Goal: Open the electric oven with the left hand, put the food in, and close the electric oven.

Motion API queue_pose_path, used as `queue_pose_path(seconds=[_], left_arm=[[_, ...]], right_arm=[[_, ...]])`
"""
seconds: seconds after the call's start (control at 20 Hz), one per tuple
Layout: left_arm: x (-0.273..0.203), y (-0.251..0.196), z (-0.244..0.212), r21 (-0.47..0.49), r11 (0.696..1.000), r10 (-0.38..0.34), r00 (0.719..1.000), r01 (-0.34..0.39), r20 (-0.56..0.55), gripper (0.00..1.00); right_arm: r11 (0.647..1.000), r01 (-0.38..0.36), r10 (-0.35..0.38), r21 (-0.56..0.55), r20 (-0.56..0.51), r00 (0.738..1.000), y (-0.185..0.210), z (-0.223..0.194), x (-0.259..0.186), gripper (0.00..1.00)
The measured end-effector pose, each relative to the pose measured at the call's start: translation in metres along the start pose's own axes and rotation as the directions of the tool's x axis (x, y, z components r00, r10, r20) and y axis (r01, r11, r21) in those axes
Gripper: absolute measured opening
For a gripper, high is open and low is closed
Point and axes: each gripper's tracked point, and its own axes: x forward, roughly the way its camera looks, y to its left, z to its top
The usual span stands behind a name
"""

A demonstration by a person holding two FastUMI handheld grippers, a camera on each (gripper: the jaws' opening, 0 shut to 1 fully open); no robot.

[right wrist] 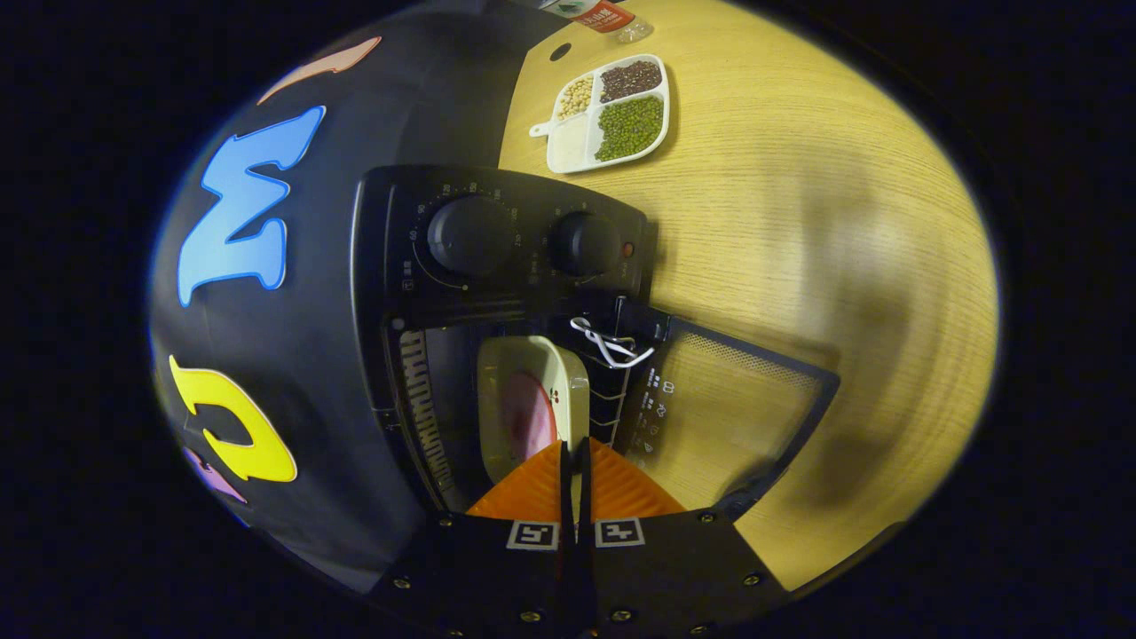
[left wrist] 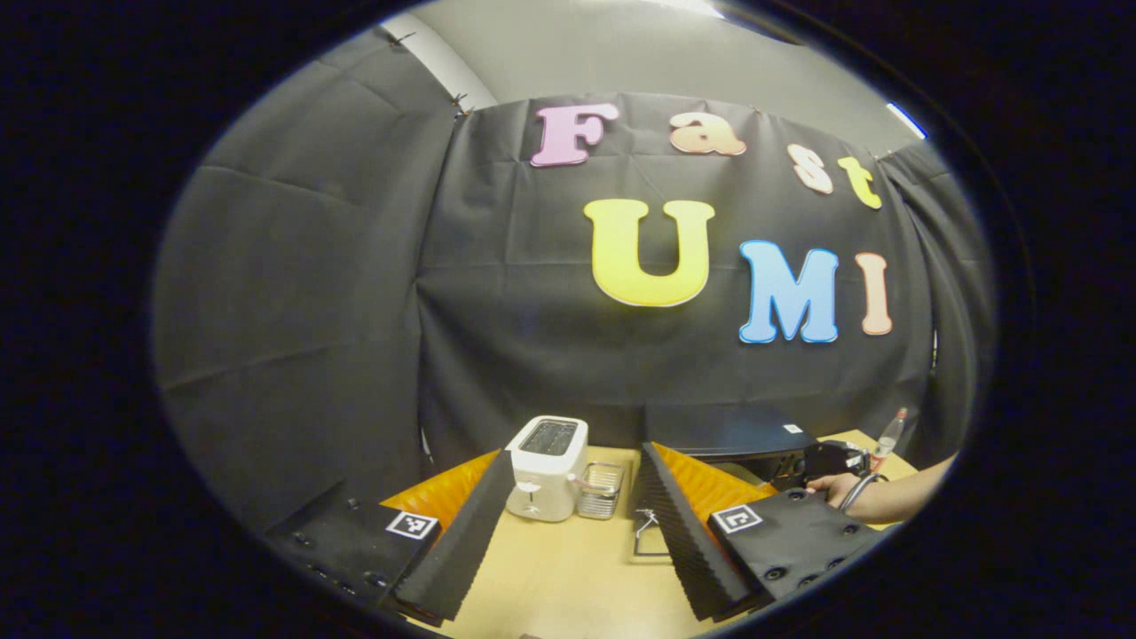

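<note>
The black electric oven [right wrist: 497, 240] stands with its glass door [right wrist: 737, 417] swung fully open. Inside the cavity sits a cream plate [right wrist: 519, 390] carrying pink food [right wrist: 528, 417]. My right gripper [right wrist: 574, 446] reaches into the opening, its fingers closed on the plate's near rim. In the left gripper view the oven [left wrist: 723, 428] lies far right, and a hand [left wrist: 856, 493] holds the other gripper at its front. My left gripper [left wrist: 577, 454] hovers open over the table, well back from the oven, holding nothing.
A white toaster [left wrist: 546, 466] and a small wire rack [left wrist: 602, 488] stand ahead of the left gripper on the wooden table [left wrist: 568, 568]. A divided tray of beans [right wrist: 612, 111] and a bottle [right wrist: 603, 13] sit beyond the oven's knob side.
</note>
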Motion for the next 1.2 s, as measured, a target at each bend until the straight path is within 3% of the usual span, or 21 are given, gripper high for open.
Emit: queue_pose_path(seconds=[0.05,0.1,0.2,0.35,0.4,0.45,0.6,0.7,0.8,0.85,0.95,1.05,1.1,1.15,1.2], left_arm=[[-0.003,0.007,0.002,0.005,1.000,0.014,1.000,-0.014,-0.002,1.00],[-0.004,0.013,0.001,0.014,0.999,0.030,1.000,-0.030,-0.005,0.92],[-0.010,0.026,0.002,0.026,0.998,0.060,0.998,-0.060,-0.011,1.00],[-0.011,0.034,-0.003,0.030,0.996,0.086,0.996,-0.085,-0.034,1.00],[-0.012,0.035,-0.005,0.032,0.996,0.089,0.995,-0.088,-0.038,0.92],[-0.011,0.035,-0.005,0.034,0.996,0.089,0.995,-0.088,-0.038,1.00],[-0.005,0.022,0.001,0.032,0.997,0.066,0.997,-0.066,-0.031,1.00],[0.000,0.007,0.005,0.031,0.999,0.038,0.999,-0.037,-0.023,0.93],[0.004,-0.007,0.009,0.039,0.999,0.008,1.000,-0.007,-0.012,1.00],[0.005,-0.014,0.010,0.041,0.999,-0.006,1.000,0.006,-0.008,0.96],[0.007,-0.029,0.014,0.041,0.999,-0.034,0.999,0.034,-0.001,1.00],[0.009,-0.044,0.014,0.037,0.997,-0.061,0.998,0.060,0.003,0.97],[0.009,-0.051,0.013,0.033,0.997,-0.075,0.997,0.075,0.002,1.00],[0.010,-0.059,0.013,0.030,0.996,-0.089,0.996,0.088,0.004,0.97],[0.011,-0.067,0.013,0.029,0.994,-0.102,0.995,0.102,0.006,0.97]], right_arm=[[1.000,-0.005,0.005,0.022,0.017,1.000,0.003,0.001,0.009,0.01],[0.999,-0.008,0.006,0.047,0.032,0.999,0.006,-0.002,0.018,0.01],[0.996,-0.017,0.012,0.087,0.060,0.998,0.011,-0.005,0.031,0.01],[0.991,-0.044,0.031,0.129,0.107,0.994,0.023,-0.005,0.048,0.01],[0.991,-0.046,0.032,0.126,0.110,0.993,0.027,-0.005,0.051,0.01],[0.993,-0.039,0.029,0.109,0.100,0.995,0.029,-0.006,0.055,0.01],[0.998,-0.014,0.010,0.060,0.078,0.997,0.027,-0.011,0.053,0.01],[0.999,-0.014,0.010,0.048,0.069,0.998,0.025,-0.008,0.046,0.01],[0.999,-0.034,0.033,0.031,0.030,0.999,0.025,-0.012,0.043,0.04],[0.999,-0.043,0.043,0.008,0.009,0.999,0.024,-0.014,0.040,0.07],[0.997,-0.065,0.063,-0.047,-0.030,0.998,0.023,-0.014,0.031,0.13],[0.991,-0.060,0.051,-0.119,-0.072,0.996,0.018,-0.017,0.016,0.27],[0.984,-0.063,0.049,-0.167,-0.085,0.995,0.016,-0.016,0.006,0.14],[0.974,-0.066,0.046,-0.219,-0.098,0.994,0.013,-0.015,-0.004,0.28],[0.963,-0.064,0.038,-0.261,-0.103,0.994,0.007,-0.019,-0.016,0.29]])
